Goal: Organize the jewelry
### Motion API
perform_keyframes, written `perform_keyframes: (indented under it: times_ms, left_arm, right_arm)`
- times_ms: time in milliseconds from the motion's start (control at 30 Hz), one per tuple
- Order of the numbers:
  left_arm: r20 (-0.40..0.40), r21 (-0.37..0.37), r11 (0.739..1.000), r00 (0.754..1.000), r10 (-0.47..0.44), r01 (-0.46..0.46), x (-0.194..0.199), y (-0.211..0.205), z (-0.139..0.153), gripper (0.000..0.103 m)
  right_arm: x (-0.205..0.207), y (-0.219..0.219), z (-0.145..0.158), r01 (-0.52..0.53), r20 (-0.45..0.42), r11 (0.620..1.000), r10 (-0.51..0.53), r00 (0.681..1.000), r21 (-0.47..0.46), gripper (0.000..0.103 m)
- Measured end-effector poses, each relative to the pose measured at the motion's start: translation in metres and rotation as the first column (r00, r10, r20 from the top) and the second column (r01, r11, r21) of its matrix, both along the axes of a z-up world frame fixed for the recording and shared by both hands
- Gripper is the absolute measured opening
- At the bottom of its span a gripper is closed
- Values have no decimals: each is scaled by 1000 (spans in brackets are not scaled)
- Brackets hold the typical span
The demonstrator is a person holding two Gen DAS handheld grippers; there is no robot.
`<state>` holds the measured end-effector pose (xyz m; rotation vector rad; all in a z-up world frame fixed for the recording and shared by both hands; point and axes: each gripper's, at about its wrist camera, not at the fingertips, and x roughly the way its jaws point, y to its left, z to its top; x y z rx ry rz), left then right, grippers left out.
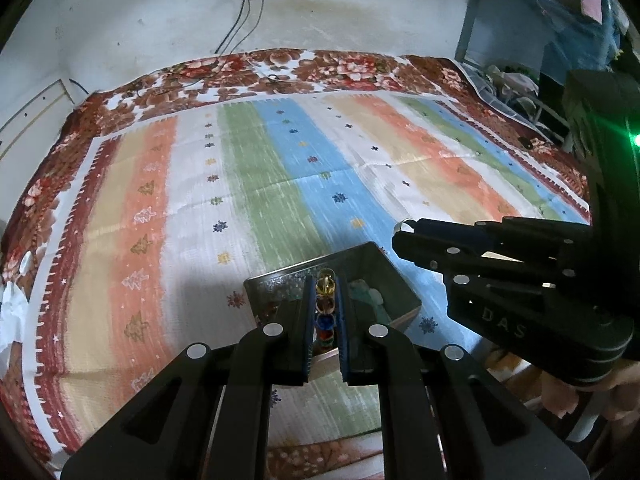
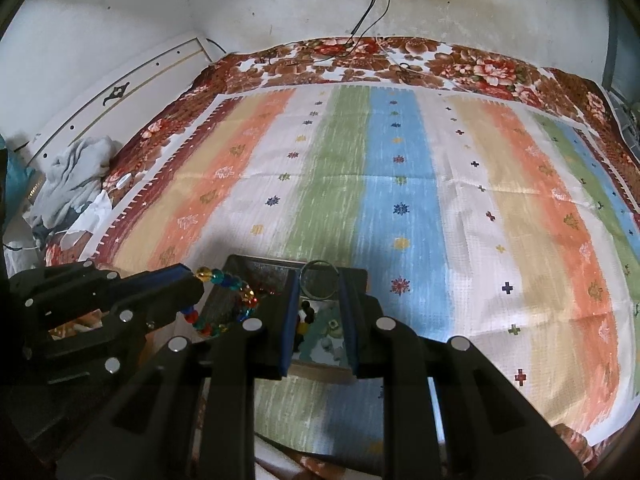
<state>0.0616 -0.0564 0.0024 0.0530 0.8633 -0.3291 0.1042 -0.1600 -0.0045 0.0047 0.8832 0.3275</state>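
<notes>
Both pieces were lifted and hung over the open jewelry box on the striped bedspread, so the picking-up looked done and the placing remained. The left tongs were clamped on the coloured bead bracelet. The right tongs pinched a thin metal ring. Other pieces already lay inside; nothing loose showed on the bed
</notes>
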Motion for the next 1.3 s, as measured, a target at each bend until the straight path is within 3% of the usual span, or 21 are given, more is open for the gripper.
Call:
perform_keyframes:
  times_ms: [467,533,667,900,1033,1133,1300]
  left_arm:
    - [-2,-13,1000,1000,20,-20,8,2,0,11]
    - [-3,-12,1000,1000,26,-26,9,3,-1,31]
    - [-4,-6,1000,1000,30,-30,9,4,-1,45]
    - [6,12,999,1000,31,-31,3,5,0,71]
    - [15,4,999,999,44,-44,-1,10,0,88]
    - [47,29,998,997,62,-64,-5,10,1,97]
    - [56,37,995,994,89,-91,-7,15,0,97]
  right_arm:
    - [3,3,-5,-5,-12,1000,5,1000,-3,23]
    - [5,1,-7,17,-18,1000,-17,1000,-16,31]
    - [8,-7,-7,51,-20,999,-51,999,-10,44]
    - [6,-19,0,86,8,996,-86,996,-7,54]
    - [0,-22,3,97,32,995,-97,995,-14,69]
    - [-4,-23,3,100,44,995,-99,994,-19,83]
    - [-12,-25,5,106,77,994,-104,992,-22,96]
